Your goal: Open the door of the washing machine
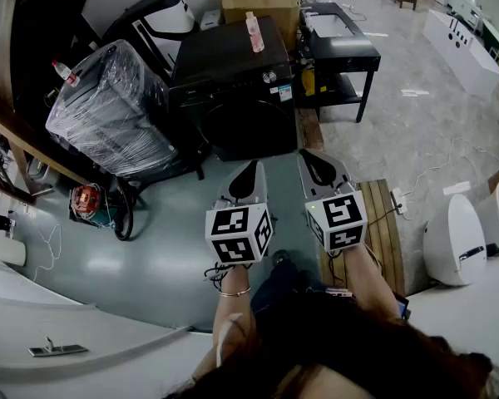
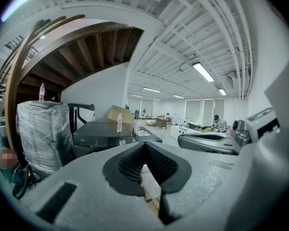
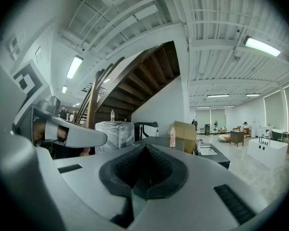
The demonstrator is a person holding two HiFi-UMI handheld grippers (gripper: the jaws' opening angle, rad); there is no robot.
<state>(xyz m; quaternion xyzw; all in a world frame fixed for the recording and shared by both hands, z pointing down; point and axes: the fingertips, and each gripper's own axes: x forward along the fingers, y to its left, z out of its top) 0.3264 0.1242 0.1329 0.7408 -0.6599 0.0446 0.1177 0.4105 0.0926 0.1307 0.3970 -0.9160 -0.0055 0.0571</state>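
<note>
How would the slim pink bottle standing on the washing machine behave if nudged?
The bottle stands tall and narrow, so it would probably tip easily. It looks like light plastic, likely sliding on the smooth top of the washing machine. Once down, it might roll.

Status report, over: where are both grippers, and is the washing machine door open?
Grippers: left gripper and right gripper shut, empty, short of the washing machine. Its door shut. Nothing stands between.
</note>
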